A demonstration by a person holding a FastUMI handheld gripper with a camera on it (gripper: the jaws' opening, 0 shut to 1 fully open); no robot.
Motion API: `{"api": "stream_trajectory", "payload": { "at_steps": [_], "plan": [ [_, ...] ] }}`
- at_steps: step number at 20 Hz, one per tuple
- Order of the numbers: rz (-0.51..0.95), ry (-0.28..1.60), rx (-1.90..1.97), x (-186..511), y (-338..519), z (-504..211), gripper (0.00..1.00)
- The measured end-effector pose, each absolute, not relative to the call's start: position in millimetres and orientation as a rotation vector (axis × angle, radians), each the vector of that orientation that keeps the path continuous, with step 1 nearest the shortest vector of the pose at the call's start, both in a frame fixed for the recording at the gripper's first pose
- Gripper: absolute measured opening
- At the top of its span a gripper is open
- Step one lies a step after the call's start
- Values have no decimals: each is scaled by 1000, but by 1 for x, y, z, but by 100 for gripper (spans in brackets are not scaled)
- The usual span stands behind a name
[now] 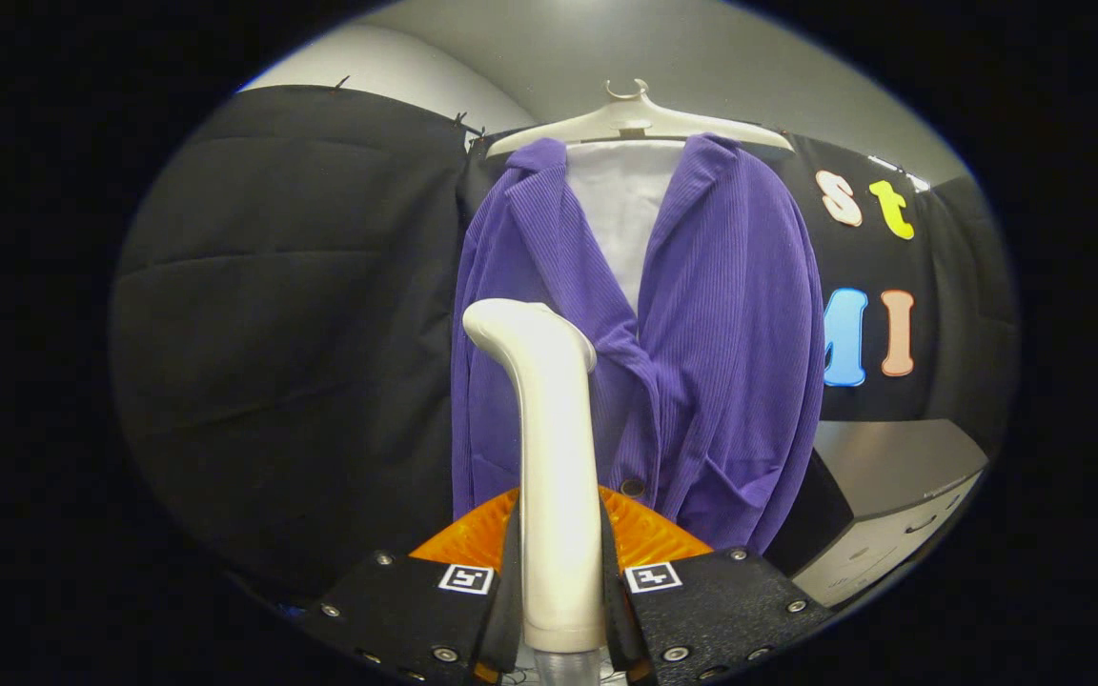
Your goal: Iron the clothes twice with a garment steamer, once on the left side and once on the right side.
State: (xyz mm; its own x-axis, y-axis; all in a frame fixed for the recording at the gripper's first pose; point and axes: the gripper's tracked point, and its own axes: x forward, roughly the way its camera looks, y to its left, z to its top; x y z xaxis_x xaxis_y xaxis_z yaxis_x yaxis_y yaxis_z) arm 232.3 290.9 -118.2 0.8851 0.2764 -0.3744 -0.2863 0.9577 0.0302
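Now, our gripper (560,581): we squeeze the white steamer (554,457) tight between both fingers.
Steamer head: up near the purple jacket (721,353).
Jacket: hangs on a hanger (640,119).

White garment steamer (554,457) upright, handle clamped between gripper (560,610) fingers – head just before purple ribbed jacket's (701,362) left front; jacket hangs on hanger (640,119).

Background: booth wall, cabinet
Black cloth wall (282,314) hung behind; grey drawer cabinet (892,495) stood beside it, ceiling (559,48) pale.
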Motion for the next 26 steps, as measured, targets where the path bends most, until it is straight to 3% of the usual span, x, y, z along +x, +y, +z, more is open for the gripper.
{"api": "stream_trajectory", "payload": {
  "at_steps": [19,26],
  "plan": [
    [294,721,-93,174,269,-255,36],
    [317,792,-128,138,258,-267,36]
  ]
}}
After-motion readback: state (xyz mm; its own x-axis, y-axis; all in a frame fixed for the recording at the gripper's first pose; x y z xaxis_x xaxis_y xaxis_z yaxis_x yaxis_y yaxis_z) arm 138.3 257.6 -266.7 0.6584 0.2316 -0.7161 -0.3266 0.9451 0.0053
